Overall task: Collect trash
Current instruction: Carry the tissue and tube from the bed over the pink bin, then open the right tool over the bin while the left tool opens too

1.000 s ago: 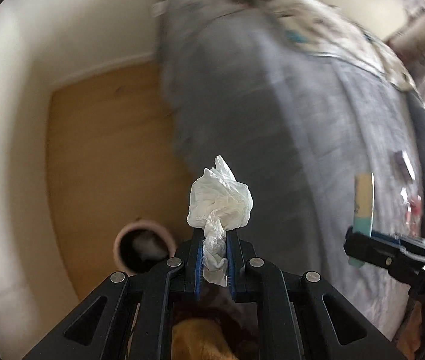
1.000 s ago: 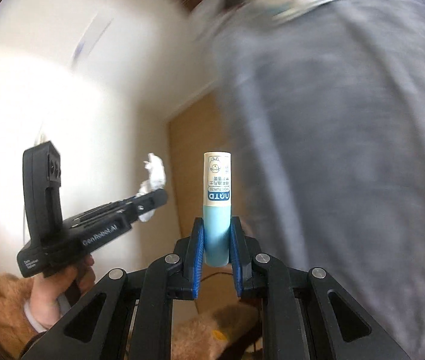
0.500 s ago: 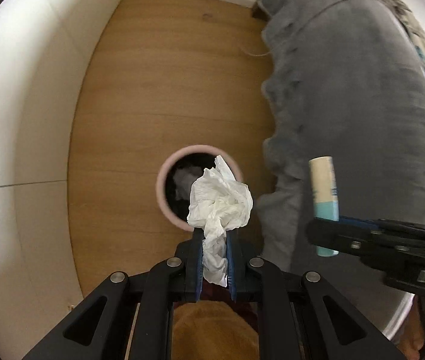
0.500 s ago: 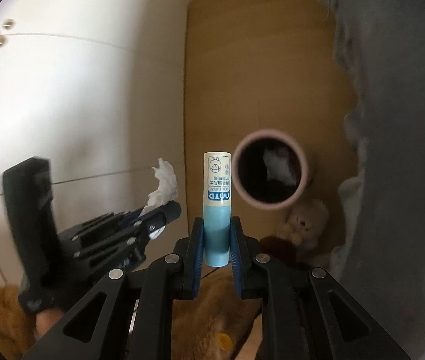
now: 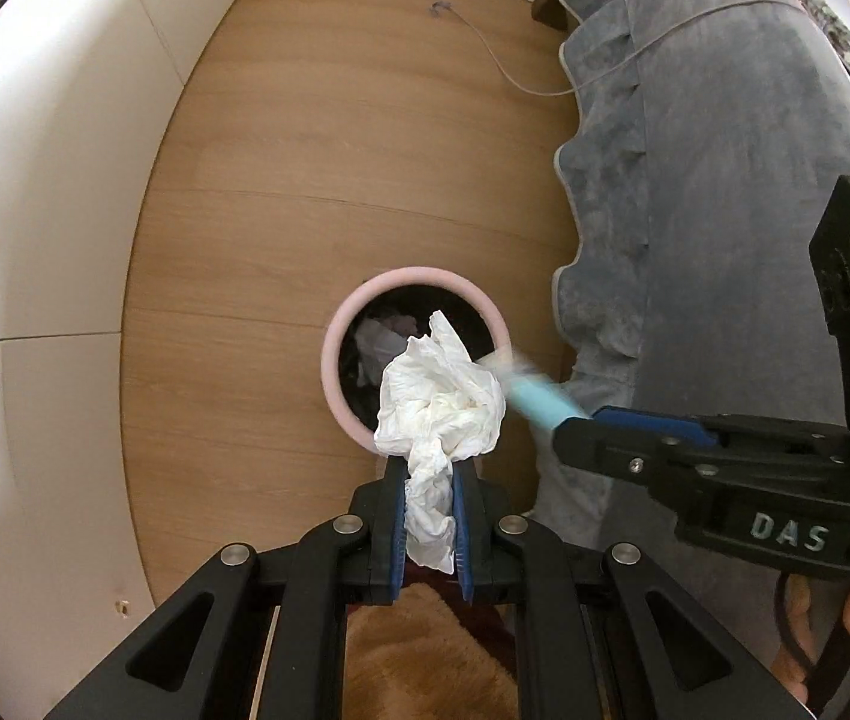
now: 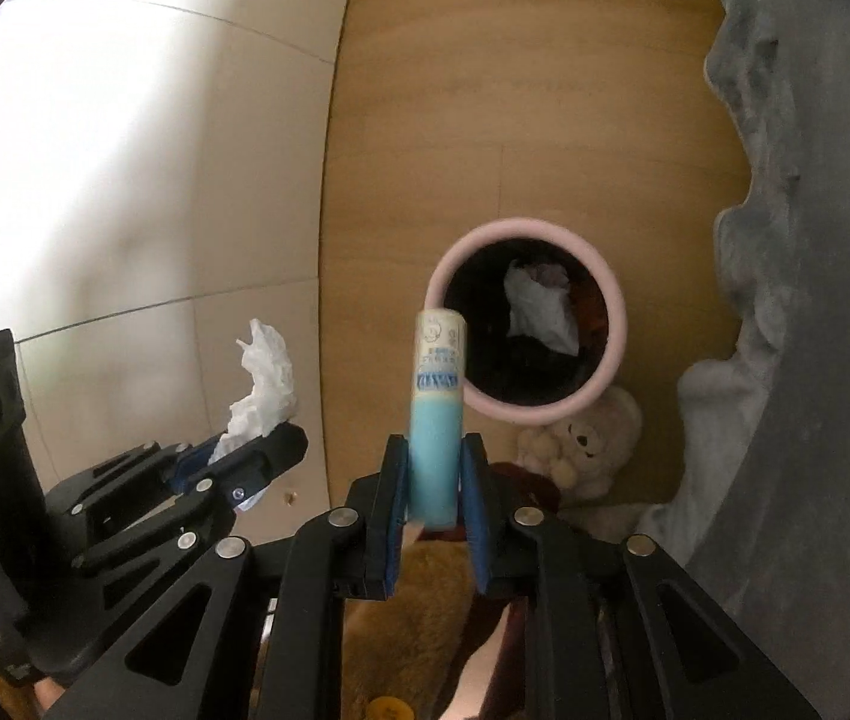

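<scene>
A pink-rimmed trash bin (image 5: 419, 276) stands on the wooden floor, with crumpled paper inside; it also shows in the right wrist view (image 6: 616, 324). My left gripper (image 5: 429, 480) is shut on a crumpled white tissue (image 5: 439, 402) and holds it above the bin's near rim. My right gripper (image 6: 433, 471) is shut on a light-blue and white tube (image 6: 438, 396), held above the bin's near left side. The tube (image 5: 535, 399) looks blurred in the left wrist view, just right of the tissue. The tissue (image 6: 263, 384) shows at the left in the right wrist view.
A grey blanket (image 5: 694, 180) hangs over the bed on the right. A white wall (image 5: 35, 240) runs on the left. A white cable (image 5: 502, 66) lies on the floor. Plush toys (image 6: 580, 444) lie beside the bin, near the bed.
Both grippers have swung down from the bed toward the floor and now hover over the bin. The right gripper's tube has moved in close beside the tissue.
</scene>
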A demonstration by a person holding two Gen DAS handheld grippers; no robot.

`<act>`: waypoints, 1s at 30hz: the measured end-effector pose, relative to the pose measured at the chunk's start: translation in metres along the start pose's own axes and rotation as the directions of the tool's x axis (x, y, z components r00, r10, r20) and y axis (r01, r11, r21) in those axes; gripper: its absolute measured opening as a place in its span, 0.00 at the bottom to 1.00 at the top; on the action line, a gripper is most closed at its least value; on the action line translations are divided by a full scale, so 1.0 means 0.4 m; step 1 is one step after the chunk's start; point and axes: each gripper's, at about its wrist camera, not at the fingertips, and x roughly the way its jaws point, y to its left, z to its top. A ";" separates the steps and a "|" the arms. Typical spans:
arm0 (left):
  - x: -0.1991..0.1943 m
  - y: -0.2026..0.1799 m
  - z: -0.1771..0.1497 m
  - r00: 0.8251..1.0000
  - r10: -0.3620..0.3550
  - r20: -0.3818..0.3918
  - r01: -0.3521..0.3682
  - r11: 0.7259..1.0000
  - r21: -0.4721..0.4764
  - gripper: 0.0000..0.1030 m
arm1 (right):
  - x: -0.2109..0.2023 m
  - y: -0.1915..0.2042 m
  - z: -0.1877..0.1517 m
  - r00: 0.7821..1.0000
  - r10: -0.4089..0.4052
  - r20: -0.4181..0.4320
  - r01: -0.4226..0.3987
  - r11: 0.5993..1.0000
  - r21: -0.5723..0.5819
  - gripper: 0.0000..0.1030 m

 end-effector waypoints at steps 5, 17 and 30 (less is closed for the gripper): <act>0.004 -0.007 0.006 1.000 -0.011 -0.002 0.011 1.000 0.008 0.13 | -0.029 -0.015 0.004 1.000 -0.004 0.030 0.003 1.000 0.026 0.44; 0.061 -0.068 0.044 0.999 -0.031 -0.034 0.033 0.998 0.049 0.13 | -0.177 -0.047 -0.060 0.993 -0.001 0.116 -0.004 0.999 0.040 0.45; 0.078 -0.095 0.040 0.999 -0.016 -0.036 0.018 0.998 0.056 0.34 | -0.312 -0.088 -0.121 0.972 0.073 0.225 -0.101 0.988 0.118 0.45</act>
